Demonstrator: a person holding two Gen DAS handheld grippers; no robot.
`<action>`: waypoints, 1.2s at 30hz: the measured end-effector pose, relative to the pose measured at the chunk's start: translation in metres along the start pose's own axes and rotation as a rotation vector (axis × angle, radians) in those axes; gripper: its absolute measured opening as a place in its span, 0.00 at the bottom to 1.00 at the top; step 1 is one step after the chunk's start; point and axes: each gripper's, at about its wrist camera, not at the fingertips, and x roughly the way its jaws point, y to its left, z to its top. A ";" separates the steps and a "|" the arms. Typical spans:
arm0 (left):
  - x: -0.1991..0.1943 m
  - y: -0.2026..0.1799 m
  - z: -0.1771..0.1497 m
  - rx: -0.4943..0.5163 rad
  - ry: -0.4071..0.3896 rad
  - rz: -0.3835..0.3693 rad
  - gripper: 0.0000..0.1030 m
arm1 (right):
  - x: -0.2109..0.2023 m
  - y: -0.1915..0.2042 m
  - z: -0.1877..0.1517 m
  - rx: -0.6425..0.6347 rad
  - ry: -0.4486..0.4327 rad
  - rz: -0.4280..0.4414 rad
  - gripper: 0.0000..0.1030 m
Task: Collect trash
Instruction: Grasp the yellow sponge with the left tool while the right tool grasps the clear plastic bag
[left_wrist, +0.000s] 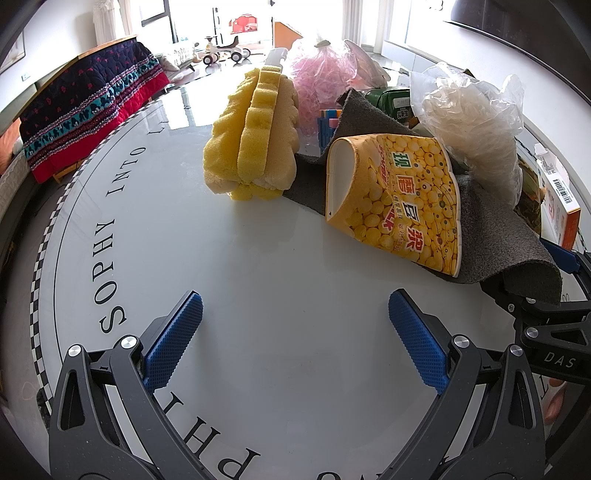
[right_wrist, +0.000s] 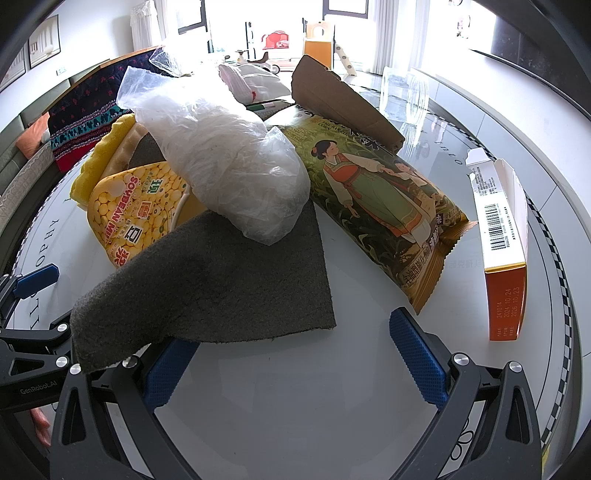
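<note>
A heap of trash lies on the white lettered table (left_wrist: 258, 251). At its front is a crushed yellow soy-milk cup (left_wrist: 395, 203), lying on a grey cloth (left_wrist: 498, 229). A crumpled clear plastic bag (right_wrist: 229, 155) rests on top. My left gripper (left_wrist: 295, 310) stands open over bare table, short of the cup. My right gripper (right_wrist: 291, 332) is open too. The grey cloth (right_wrist: 221, 273) drapes over its left finger, and a green snack bag (right_wrist: 380, 195) lies just beyond its right finger.
A yellow sponge (left_wrist: 255, 136) and a bag of pink shreds (left_wrist: 321, 74) sit behind the cup. An orange-and-white carton (right_wrist: 502, 240) lies at the right, with torn cardboard (right_wrist: 340, 99) behind the snack bag. A quilt-draped seat (left_wrist: 85, 110) stands beyond the table's left edge.
</note>
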 end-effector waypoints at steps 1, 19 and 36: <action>0.000 0.000 0.000 0.000 0.000 0.000 0.94 | 0.000 0.000 0.000 0.000 0.000 0.000 0.98; 0.000 0.000 0.000 0.000 0.000 0.000 0.94 | 0.000 0.000 0.000 0.000 0.000 0.000 0.98; -0.049 0.024 0.007 0.005 -0.083 -0.007 0.94 | -0.045 0.005 -0.005 -0.049 -0.041 0.110 0.97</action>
